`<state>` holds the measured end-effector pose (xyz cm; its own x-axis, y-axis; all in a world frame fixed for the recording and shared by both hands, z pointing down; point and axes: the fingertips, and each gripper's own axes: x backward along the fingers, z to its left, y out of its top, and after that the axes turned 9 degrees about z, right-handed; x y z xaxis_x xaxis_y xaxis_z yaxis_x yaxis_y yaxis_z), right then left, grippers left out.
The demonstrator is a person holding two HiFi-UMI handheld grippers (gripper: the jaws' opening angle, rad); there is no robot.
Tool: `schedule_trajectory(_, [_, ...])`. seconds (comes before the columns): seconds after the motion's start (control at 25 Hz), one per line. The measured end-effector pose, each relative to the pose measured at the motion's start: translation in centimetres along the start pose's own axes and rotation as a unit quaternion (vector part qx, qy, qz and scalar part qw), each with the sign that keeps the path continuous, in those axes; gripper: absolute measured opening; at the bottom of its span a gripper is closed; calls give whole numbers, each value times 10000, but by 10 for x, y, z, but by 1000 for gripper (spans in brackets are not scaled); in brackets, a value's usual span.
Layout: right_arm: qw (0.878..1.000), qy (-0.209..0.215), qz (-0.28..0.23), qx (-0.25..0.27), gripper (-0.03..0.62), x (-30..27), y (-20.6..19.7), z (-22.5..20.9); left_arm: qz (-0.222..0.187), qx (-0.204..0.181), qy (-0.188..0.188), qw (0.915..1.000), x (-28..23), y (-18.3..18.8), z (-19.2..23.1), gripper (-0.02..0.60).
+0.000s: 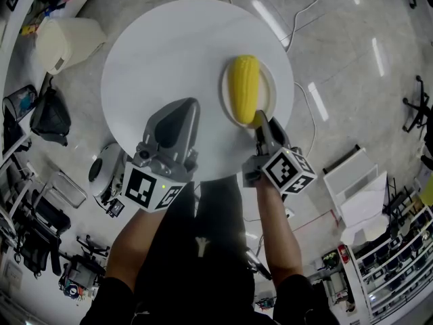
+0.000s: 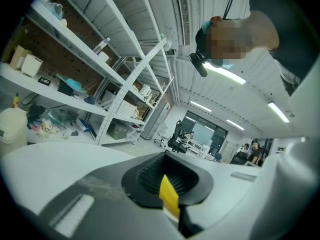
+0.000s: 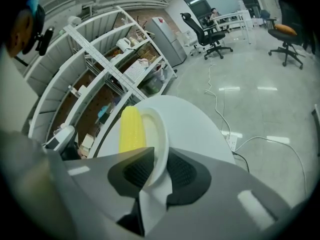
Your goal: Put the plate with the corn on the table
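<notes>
A yellow corn cob [image 1: 244, 87] lies on a small white plate [image 1: 268, 80], which rests on the right part of the round white table [image 1: 169, 53]. My right gripper [image 1: 260, 119] is at the plate's near rim. In the right gripper view the plate [image 3: 159, 134] has its thin rim between the two dark pads, which stand wider than the rim, so this gripper [image 3: 155, 171] is open; the corn [image 3: 131, 129] lies just beyond. My left gripper [image 1: 188, 103] hovers over the table's near left part, jaws together and shut on nothing; the left gripper view looks up past them [image 2: 167, 184].
The table stands on a pale glossy floor. A white bin [image 1: 67, 39] and a black bag [image 1: 51, 117] sit to the left, a cable [image 1: 308, 100] runs to the right, and a white rack [image 1: 358, 188] stands at the lower right. Shelving [image 3: 115, 64] lines the wall behind.
</notes>
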<state>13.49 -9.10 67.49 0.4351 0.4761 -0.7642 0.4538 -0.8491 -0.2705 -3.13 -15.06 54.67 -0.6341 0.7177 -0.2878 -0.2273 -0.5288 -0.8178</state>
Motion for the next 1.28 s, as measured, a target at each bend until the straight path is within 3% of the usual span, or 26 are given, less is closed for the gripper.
schedule_trajectory(0.72, [9995,-117,-55,291,103,7,3,-5,13,21,-28,10000,-3,-2,-1,2])
schedule_trajectory(1.28, [9983,-237,-160,505,39,25,2,-9,6,-125,-17,9999,0,-2,-12,2])
